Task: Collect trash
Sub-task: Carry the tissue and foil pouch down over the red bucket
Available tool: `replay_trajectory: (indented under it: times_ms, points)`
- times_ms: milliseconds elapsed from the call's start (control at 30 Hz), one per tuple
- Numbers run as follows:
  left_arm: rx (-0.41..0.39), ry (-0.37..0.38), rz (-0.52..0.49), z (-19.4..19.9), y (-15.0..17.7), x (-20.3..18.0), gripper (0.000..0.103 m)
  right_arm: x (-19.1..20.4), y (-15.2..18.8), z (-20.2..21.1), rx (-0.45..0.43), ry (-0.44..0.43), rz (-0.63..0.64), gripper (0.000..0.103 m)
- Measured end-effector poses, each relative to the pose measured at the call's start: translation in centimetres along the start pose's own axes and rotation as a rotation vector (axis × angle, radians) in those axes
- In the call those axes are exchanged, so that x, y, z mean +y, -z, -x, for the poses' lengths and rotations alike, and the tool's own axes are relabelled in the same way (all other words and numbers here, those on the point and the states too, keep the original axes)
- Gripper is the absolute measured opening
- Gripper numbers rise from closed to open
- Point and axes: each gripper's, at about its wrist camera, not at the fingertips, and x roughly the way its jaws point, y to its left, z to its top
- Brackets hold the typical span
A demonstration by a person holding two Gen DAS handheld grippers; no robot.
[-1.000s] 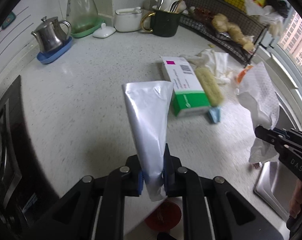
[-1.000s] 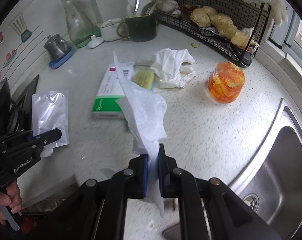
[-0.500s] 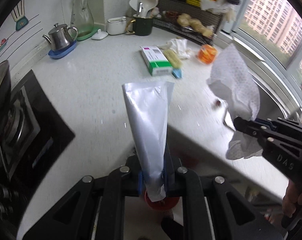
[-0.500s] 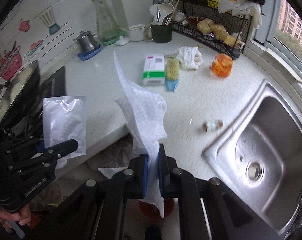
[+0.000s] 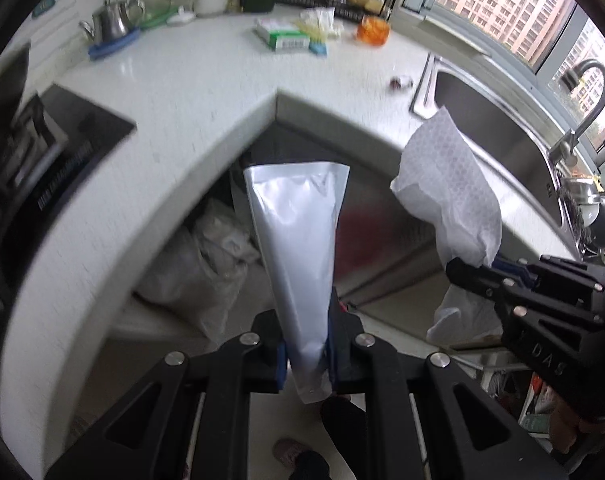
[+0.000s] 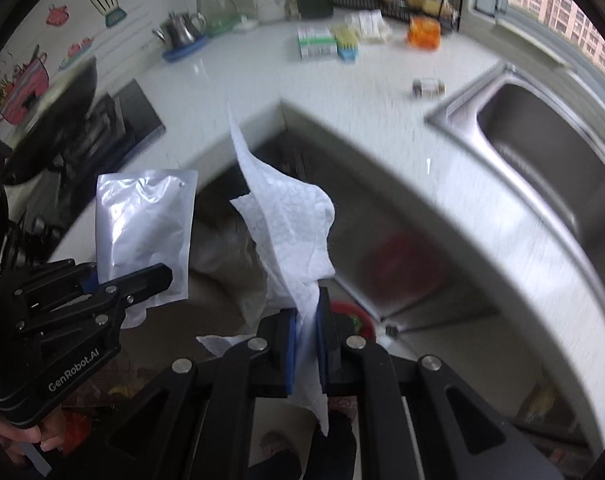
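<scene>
The left gripper (image 6: 158, 276) carries the white lettering "GenRobot.AI" along its black body in the right wrist view. The right gripper (image 5: 460, 268) shows the letters "DAS" on its black body in the left wrist view. The box's print on the counter is too blurred to read.

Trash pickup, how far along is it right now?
In hand: the left gripper is shut on a silver pouch and the right gripper on a paper towel, both off the counter. No bin shows clearly. Left on the counter: a green box, crumpled tissue and a small wrapper.
</scene>
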Motion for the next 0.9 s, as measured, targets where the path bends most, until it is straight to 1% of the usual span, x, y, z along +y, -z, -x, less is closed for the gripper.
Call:
replay_trajectory:
  times_ms: [67,167,300,400,600,733,900]
  points:
    - [0.025,0.009,0.007,-1.6,0.9,0.0,0.013,-0.1,1.0,-1.3,0.032,0.000,-0.007,0.008]
    - [0.052,-0.002,0.014,-4.9,2.0,0.0,0.013,-0.7,2.0,-4.5,0.072,0.003,0.000,0.008]
    - [0.088,0.008,0.040,-10.8,4.3,0.6,0.013,-1.8,3.9,-11.2,0.137,-0.019,0.016,0.008]
    - [0.133,0.006,0.072,-17.0,6.5,1.5,0.013,-3.1,5.8,-16.7,0.190,-0.017,0.011,0.008]
    - [0.176,0.020,0.131,-26.6,10.2,3.3,0.013,-6.0,9.5,-27.8,0.288,-0.017,-0.010,0.008]
    - [0.221,0.016,0.141,-33.5,12.8,3.7,0.013,-6.9,11.2,-33.8,0.310,-0.010,-0.006,0.008]
    - [0.247,0.012,0.126,-40.3,15.1,3.8,0.013,-8.6,13.7,-41.8,0.340,0.002,-0.026,0.008]
